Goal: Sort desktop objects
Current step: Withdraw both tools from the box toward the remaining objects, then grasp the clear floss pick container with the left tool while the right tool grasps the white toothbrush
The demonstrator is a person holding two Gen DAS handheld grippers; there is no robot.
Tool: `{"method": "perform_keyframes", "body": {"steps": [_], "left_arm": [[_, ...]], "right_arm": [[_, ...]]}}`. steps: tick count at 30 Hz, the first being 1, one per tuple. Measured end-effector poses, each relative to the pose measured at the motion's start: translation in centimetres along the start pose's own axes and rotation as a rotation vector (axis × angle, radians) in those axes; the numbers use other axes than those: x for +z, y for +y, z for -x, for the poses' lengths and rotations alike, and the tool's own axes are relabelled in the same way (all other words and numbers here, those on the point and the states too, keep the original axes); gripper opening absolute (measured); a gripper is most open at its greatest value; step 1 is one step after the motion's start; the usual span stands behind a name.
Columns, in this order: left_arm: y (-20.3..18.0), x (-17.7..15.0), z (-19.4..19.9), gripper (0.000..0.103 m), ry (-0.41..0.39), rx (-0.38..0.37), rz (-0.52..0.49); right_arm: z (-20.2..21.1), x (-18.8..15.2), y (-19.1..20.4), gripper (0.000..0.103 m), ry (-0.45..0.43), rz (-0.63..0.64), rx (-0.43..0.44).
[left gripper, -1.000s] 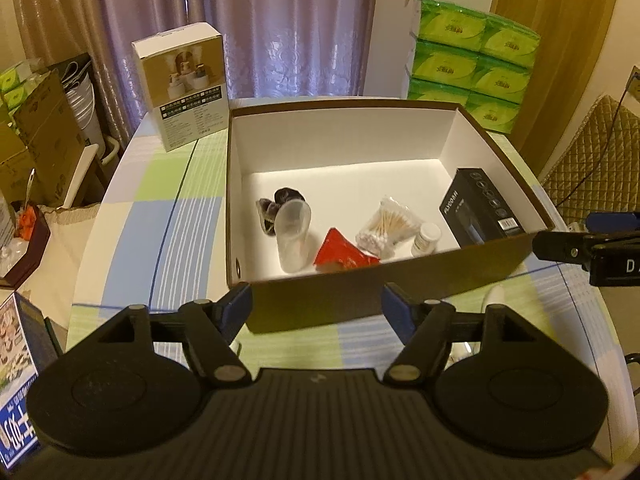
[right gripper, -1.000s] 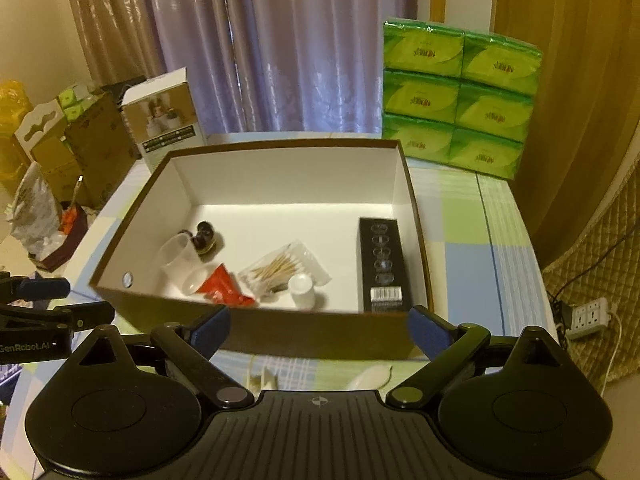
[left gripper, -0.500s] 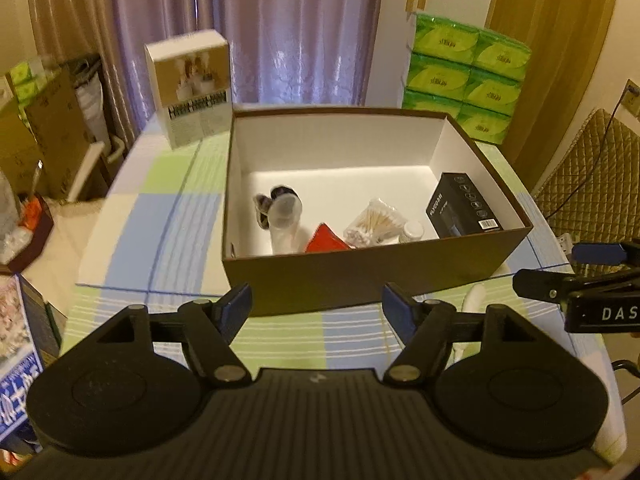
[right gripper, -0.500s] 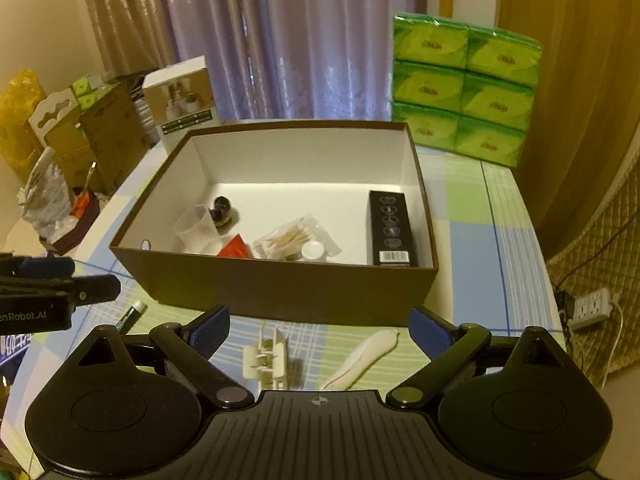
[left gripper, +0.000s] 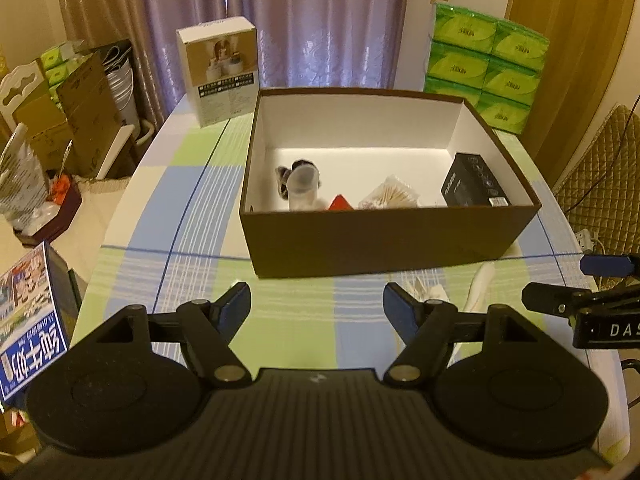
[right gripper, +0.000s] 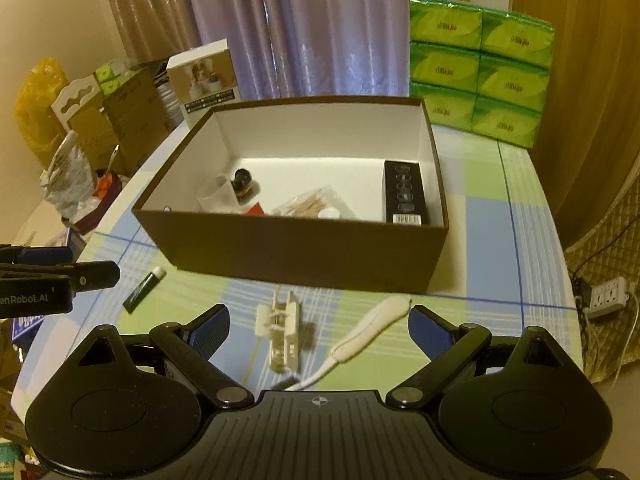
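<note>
Hovering above the checked tablecloth (right gripper: 496,216), both grippers face the brown box (right gripper: 304,256) with their fingers spread wide and nothing between them. Ahead of the right gripper (right gripper: 319,326) and just before its fingertips lie a white plastic clip (right gripper: 281,330) and, to its right, a white toothbrush (right gripper: 370,322), both on the cloth between gripper and box. Further to its left, near the box's front corner, a small green tube (right gripper: 144,286) lies alone. Straight ahead of the left gripper (left gripper: 317,308) the box stands open, holding a clear plastic cup (left gripper: 303,188), a red packet (left gripper: 340,203), a bag of cotton swabs (left gripper: 391,199) and, at its right wall, a black carton (left gripper: 476,186). Beyond the box, to the left, a white product box (left gripper: 221,70) stands upright; to the right, green tissue packs (left gripper: 486,64) are stacked
</note>
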State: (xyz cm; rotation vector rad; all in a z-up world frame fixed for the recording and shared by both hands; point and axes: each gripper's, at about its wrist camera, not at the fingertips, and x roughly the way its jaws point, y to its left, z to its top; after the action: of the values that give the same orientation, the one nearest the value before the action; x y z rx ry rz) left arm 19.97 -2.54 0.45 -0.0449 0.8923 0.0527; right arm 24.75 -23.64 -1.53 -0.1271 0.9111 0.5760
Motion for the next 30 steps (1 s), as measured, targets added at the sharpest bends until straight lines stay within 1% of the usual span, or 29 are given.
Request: {"method": "perform_keyframes", "body": {"steps": [7,11,17,24,30], "left_arm": [[-0.4,-1.9,0.6,0.07,0.014,0.015,0.016],[-0.2,-3.1,0.4,0.07,0.041,0.017,0.025],[0.2,-4.4,-0.3,0.07,0.086,-0.009,0.019],[0.3,-4.9,-0.8,0.07,0.11,-0.039,-0.004],[0.7,-5.9,-1.3,0.07,0.127,-0.058,-0.011]], "right_arm": [[0.4,-1.9,-0.4,0.094,0.022,0.008,0.009],[0.2,-3.3,-0.9,0.094,0.041,-0.002,0.003],[-0.1,-4.9,-0.8,0.094,0.081,-0.032,-0.016],[-0.5,-6.0,-0.4,0.094,0.116,-0.063,-0.035],[-1.1,-7.0,0.0,0.094,0.15,-0.065,-0.052]]}}
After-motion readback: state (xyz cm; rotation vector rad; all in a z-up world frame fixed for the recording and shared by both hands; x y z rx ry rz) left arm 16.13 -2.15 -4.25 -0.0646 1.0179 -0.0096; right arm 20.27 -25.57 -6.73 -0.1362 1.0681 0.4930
